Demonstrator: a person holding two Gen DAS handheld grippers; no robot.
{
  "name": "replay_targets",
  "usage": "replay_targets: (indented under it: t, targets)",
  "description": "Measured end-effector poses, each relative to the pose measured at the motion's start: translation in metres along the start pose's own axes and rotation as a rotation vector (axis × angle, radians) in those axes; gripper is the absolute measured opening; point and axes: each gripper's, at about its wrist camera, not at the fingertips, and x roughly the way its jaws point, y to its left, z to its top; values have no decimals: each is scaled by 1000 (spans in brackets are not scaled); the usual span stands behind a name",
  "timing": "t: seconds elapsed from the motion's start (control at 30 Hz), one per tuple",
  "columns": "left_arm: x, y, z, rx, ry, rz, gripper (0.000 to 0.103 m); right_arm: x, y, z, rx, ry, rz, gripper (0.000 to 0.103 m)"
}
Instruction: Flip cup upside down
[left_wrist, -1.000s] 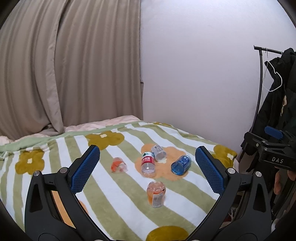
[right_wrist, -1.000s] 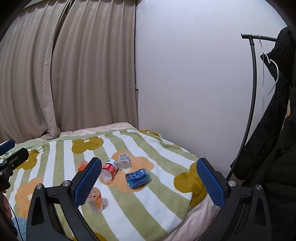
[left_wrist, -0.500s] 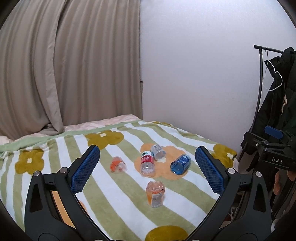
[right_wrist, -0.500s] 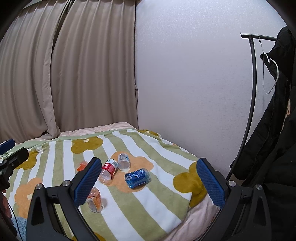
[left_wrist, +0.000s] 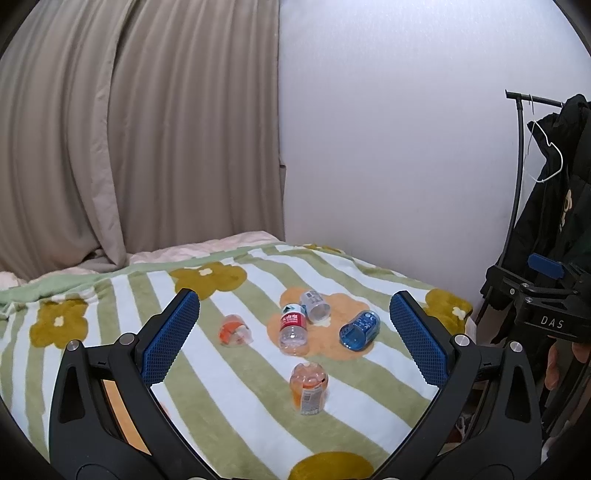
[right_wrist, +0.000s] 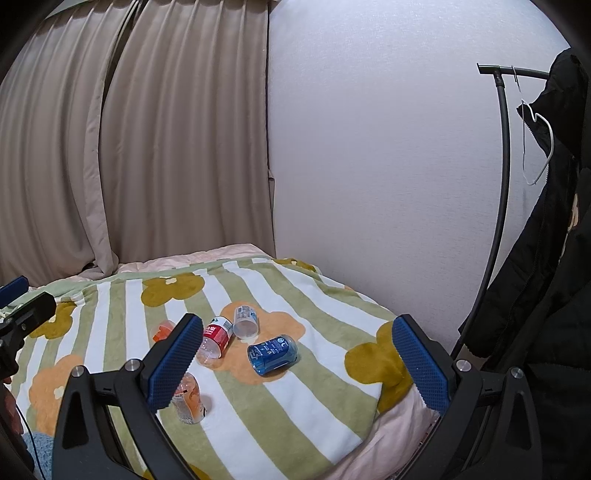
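Several plastic cups lie on their sides on a green-and-white striped blanket (left_wrist: 236, 391) (right_wrist: 295, 406). A blue cup (left_wrist: 359, 329) (right_wrist: 273, 354), a red-labelled clear cup (left_wrist: 293, 328) (right_wrist: 214, 341), a clear cup with a white label (left_wrist: 314, 305) (right_wrist: 245, 319), an orange cup (left_wrist: 308, 384) (right_wrist: 188, 400) and a small orange-and-clear cup (left_wrist: 233, 329) (right_wrist: 162, 330) are spread over the middle. My left gripper (left_wrist: 295, 341) hovers open, well short of the cups. My right gripper (right_wrist: 295, 363) is open too, also held back from them.
Beige curtains (left_wrist: 129, 129) and a white wall (left_wrist: 388, 147) stand behind the bed. A black coat rack (right_wrist: 502, 147) with a dark jacket (right_wrist: 546, 295) and a white hanger is at the right. The blanket's edge drops off at the right (right_wrist: 388, 413). The right gripper's body (left_wrist: 546, 306) shows in the left wrist view.
Both views have shifted very slightly; the cups sit a touch higher in the frames. Nothing was taken hold of or moved.
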Motion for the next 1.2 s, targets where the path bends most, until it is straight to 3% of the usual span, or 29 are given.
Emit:
replay_targets:
  t: [0.63, 0.83, 1.2]
  targets:
    - [-1, 1, 1, 7, -3, 9, 103, -1, -2, 0, 1, -1, -1, 102]
    - [-5, -2, 3, 33, -28, 46, 103, 0, -3, 1, 4, -1, 2, 102]
    - [-6, -3, 1, 25, -64, 33, 103, 0, -2, 0, 3, -2, 0, 102]
